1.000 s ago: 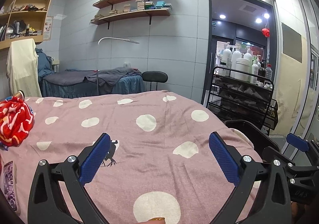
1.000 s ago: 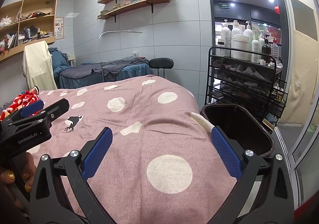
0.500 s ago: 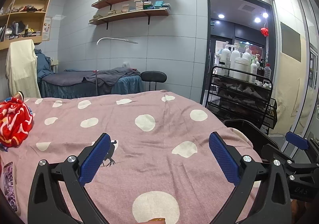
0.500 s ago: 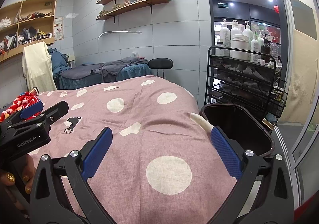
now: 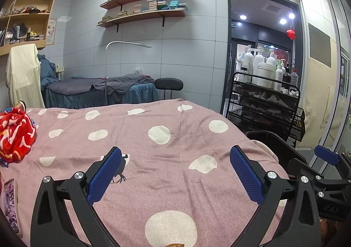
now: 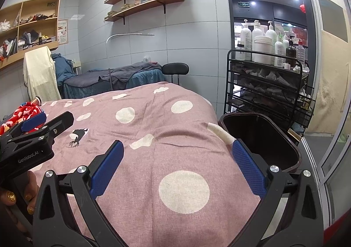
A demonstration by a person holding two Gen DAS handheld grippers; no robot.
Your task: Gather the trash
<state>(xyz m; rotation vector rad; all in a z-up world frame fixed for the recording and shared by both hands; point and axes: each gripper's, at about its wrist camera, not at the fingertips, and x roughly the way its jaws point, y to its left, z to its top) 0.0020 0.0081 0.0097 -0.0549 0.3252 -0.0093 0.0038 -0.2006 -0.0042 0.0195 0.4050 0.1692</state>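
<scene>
Nothing has shifted much since a second ago: both tools hover over the bed [image 6: 175, 137], blue pads spread wide, empty. Left tool [image 5: 175, 172] and right tool [image 6: 177, 163] sit side by side. Bin [image 6: 258, 137] (dark, open) stands just beside the bed's right edge.

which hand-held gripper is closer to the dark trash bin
Right. The right hand-held gripper hangs open beside the bin at the bed's right edge; the left hand-held gripper is open farther left, over the bedspread.
</scene>
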